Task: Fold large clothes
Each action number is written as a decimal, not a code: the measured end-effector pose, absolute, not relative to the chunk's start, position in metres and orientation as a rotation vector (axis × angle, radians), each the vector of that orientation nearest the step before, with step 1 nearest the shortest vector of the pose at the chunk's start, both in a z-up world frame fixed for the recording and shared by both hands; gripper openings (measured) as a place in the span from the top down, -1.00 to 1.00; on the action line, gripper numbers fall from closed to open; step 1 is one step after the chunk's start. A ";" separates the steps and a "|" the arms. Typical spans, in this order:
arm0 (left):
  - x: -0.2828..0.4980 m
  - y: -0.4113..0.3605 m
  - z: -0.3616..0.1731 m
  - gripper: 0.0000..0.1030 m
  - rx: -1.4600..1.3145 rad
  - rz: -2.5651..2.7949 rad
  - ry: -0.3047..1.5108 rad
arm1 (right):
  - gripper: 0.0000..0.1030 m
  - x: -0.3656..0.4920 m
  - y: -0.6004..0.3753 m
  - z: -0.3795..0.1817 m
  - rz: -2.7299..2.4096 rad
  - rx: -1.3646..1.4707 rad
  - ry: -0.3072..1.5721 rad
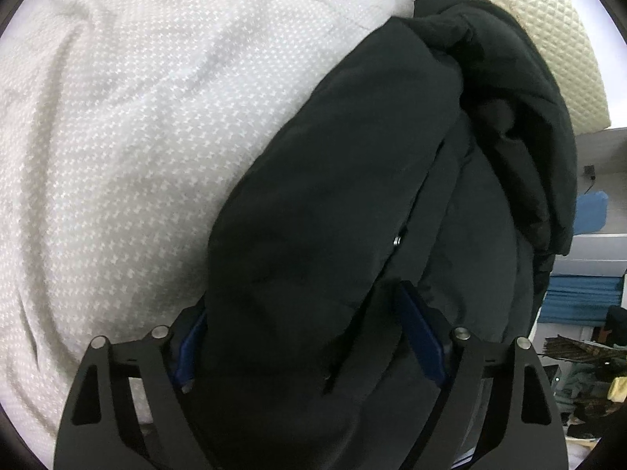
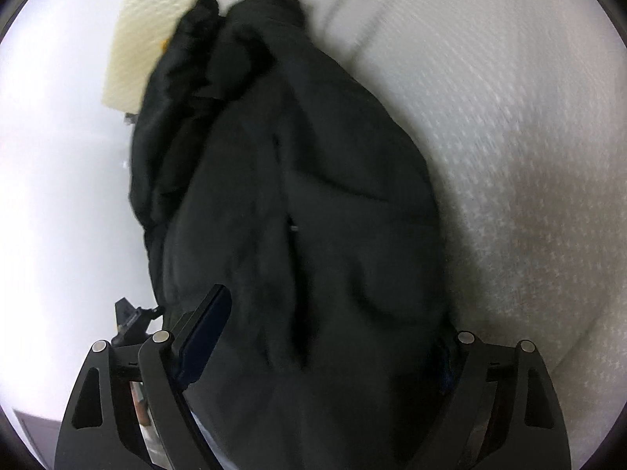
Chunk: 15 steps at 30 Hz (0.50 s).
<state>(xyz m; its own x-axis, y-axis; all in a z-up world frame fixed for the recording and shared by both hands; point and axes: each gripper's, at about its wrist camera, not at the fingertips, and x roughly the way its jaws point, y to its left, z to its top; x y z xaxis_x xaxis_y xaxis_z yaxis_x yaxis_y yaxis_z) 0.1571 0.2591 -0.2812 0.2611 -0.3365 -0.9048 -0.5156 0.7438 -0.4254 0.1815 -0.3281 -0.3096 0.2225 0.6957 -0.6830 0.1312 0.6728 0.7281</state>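
Observation:
A large black garment [image 1: 352, 203] lies bunched on a white patterned bed cover [image 1: 137, 137]. In the left wrist view it runs from between my fingers up to the top right. My left gripper [image 1: 309, 337] has thick folds of the garment between its blue pads [image 1: 421, 337] and is shut on it. In the right wrist view the same black garment [image 2: 298, 203] fills the middle. My right gripper [image 2: 325, 340] is also shut on a thick bunch of it; its right pad is hidden by cloth.
A cream quilted pillow [image 1: 548, 31] lies beyond the garment; it also shows in the right wrist view [image 2: 133, 55]. The bed edge runs at the right of the left wrist view, with blue boxes [image 1: 584, 297] and clutter on the floor [image 1: 580, 372] beyond it.

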 end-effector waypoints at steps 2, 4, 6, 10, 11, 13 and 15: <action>0.161 0.255 -0.283 -0.65 -0.781 0.128 1.350 | -0.69 0.185 -0.322 -0.312 0.466 0.763 1.332; 0.163 0.250 -0.284 -0.65 -0.799 0.097 1.347 | -0.70 0.184 -0.317 -0.311 0.521 0.786 1.327; 0.165 0.246 -0.283 -0.59 -0.842 0.030 1.334 | -0.70 0.183 -0.309 -0.307 0.600 0.809 1.315; 0.169 0.229 -0.280 -0.57 -0.875 -0.103 1.317 | -0.71 0.179 -0.297 -0.292 0.694 0.778 1.253; 0.170 0.225 -0.276 -0.57 -0.873 -0.123 1.313 | -0.71 0.177 -0.296 -0.288 0.718 0.782 1.233; 0.172 0.218 -0.273 -0.56 -0.859 -0.156 1.306 | -0.68 0.176 -0.293 -0.281 0.756 0.791 1.197; 0.173 0.218 -0.273 -0.47 -0.859 -0.180 1.300 | -0.62 0.175 -0.287 -0.274 0.784 0.787 1.164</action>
